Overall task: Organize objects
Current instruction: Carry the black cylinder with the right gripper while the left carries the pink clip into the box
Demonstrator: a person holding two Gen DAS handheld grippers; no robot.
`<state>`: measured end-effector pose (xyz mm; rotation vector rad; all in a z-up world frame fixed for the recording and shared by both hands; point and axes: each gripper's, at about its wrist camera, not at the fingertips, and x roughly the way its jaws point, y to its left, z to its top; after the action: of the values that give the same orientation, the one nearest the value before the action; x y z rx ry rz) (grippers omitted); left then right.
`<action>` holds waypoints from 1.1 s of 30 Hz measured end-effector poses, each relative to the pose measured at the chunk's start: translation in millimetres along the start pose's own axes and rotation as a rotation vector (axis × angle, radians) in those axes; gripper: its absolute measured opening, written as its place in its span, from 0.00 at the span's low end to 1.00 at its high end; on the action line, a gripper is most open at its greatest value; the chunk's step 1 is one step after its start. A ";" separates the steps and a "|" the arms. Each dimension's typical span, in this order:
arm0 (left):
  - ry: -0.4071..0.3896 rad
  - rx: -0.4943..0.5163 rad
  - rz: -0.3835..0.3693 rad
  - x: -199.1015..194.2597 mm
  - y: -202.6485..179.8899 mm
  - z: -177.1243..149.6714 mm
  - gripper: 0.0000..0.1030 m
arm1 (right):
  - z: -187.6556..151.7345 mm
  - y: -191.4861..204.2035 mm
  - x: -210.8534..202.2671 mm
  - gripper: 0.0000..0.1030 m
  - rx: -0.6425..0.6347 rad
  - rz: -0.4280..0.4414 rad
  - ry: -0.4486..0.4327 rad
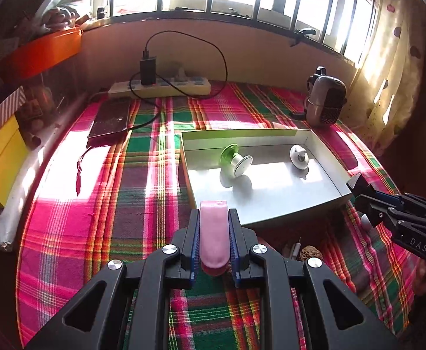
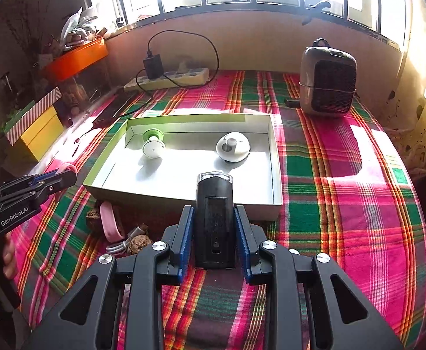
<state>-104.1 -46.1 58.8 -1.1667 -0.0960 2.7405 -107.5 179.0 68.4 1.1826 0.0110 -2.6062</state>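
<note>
My left gripper [image 1: 214,214] is shut on a pink oblong piece [image 1: 214,236], held above the plaid cloth just before the near wall of the white box [image 1: 285,215]. My right gripper [image 2: 214,213] is shut on a black device with a clear end [image 2: 214,218], also in front of the box [image 2: 154,201]. Inside lie a green-and-white knob [image 2: 153,143] and a white knob [image 2: 232,145], the same green-and-white knob [image 1: 236,160] and white knob [image 1: 299,156] showing in the left wrist view. Each gripper shows in the other's view: the right gripper [image 1: 370,201] and the left gripper [image 2: 52,180].
A pink band [image 2: 112,224], two walnuts [image 2: 138,243] and a white cable [image 2: 119,246] lie on the cloth before the box. A small heater [image 2: 326,84] stands back right. A power strip [image 2: 169,78], a phone [image 1: 110,119] and an orange bin [image 1: 46,52] are at the back left.
</note>
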 end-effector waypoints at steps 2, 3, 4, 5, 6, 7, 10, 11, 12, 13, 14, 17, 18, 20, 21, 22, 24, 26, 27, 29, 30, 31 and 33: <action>0.000 0.006 -0.010 3.3 -3.1 5.1 0.15 | 9.3 1.4 1.4 0.28 -0.004 0.015 -0.002; 0.001 0.006 -0.014 5.1 -4.8 7.3 0.15 | 13.5 2.3 2.4 0.28 -0.005 0.021 -0.001; 0.003 0.008 -0.019 7.0 -6.5 9.1 0.15 | 17.9 3.8 3.6 0.28 -0.007 0.030 -0.001; 0.005 0.012 -0.024 9.5 -8.4 10.8 0.15 | 22.3 4.3 5.3 0.28 -0.011 0.040 0.000; 0.009 0.013 -0.026 12.4 -9.6 12.6 0.15 | 27.0 4.7 7.4 0.28 -0.014 0.047 0.001; 0.013 0.013 -0.028 15.5 -10.7 14.3 0.15 | 31.6 5.0 9.9 0.28 -0.016 0.051 0.002; 0.022 0.015 -0.033 24.4 -14.2 19.3 0.15 | 46.8 4.9 20.9 0.28 -0.022 0.070 0.016; 0.023 0.015 -0.035 27.5 -15.6 21.3 0.15 | 51.8 4.9 25.2 0.28 -0.021 0.079 0.022; 0.025 0.015 -0.035 30.3 -16.2 23.0 0.15 | 56.5 4.7 29.4 0.28 -0.018 0.089 0.026; 0.028 0.015 -0.036 33.1 -16.7 24.4 0.15 | 60.5 4.7 33.6 0.28 -0.018 0.097 0.030; 0.031 0.017 -0.038 36.0 -17.5 25.4 0.15 | 64.3 5.2 38.2 0.28 -0.021 0.103 0.032; 0.044 0.019 -0.031 46.2 -18.0 27.5 0.15 | 73.7 8.9 53.9 0.28 -0.035 0.108 0.047; 0.049 0.018 -0.028 49.5 -17.8 27.9 0.15 | 76.0 9.6 59.5 0.28 -0.039 0.112 0.053; 0.057 0.011 -0.029 55.7 -17.1 29.0 0.15 | 80.5 11.2 71.8 0.28 -0.043 0.117 0.071; 0.062 0.010 -0.028 58.9 -17.1 29.5 0.15 | 82.3 12.5 77.9 0.28 -0.048 0.121 0.080; 0.065 0.010 -0.030 61.4 -17.5 30.2 0.15 | 83.8 12.7 84.2 0.28 -0.048 0.124 0.091; 0.068 0.019 -0.031 65.8 -19.1 31.5 0.15 | 86.4 14.6 95.7 0.28 -0.052 0.128 0.108; 0.075 0.019 -0.027 71.1 -19.4 32.8 0.15 | 88.3 15.1 105.9 0.28 -0.050 0.129 0.124; 0.079 0.016 -0.022 73.8 -18.9 33.4 0.15 | 89.1 15.9 109.8 0.28 -0.055 0.131 0.129; 0.078 0.021 -0.003 77.2 -18.3 34.1 0.15 | 90.6 17.6 116.5 0.28 -0.062 0.131 0.138; 0.079 0.028 0.003 79.1 -18.7 34.3 0.15 | 91.4 18.7 119.7 0.28 -0.068 0.130 0.142; 0.086 0.031 0.002 81.2 -18.9 34.3 0.15 | 92.0 18.9 123.1 0.28 -0.070 0.128 0.148; 0.098 0.032 0.001 86.0 -19.1 34.3 0.15 | 92.6 18.7 128.9 0.28 -0.068 0.125 0.154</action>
<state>-185.2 -12.2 23.8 -1.2897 -0.0403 2.6701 -251.7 117.8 36.8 1.3131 0.0546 -2.3835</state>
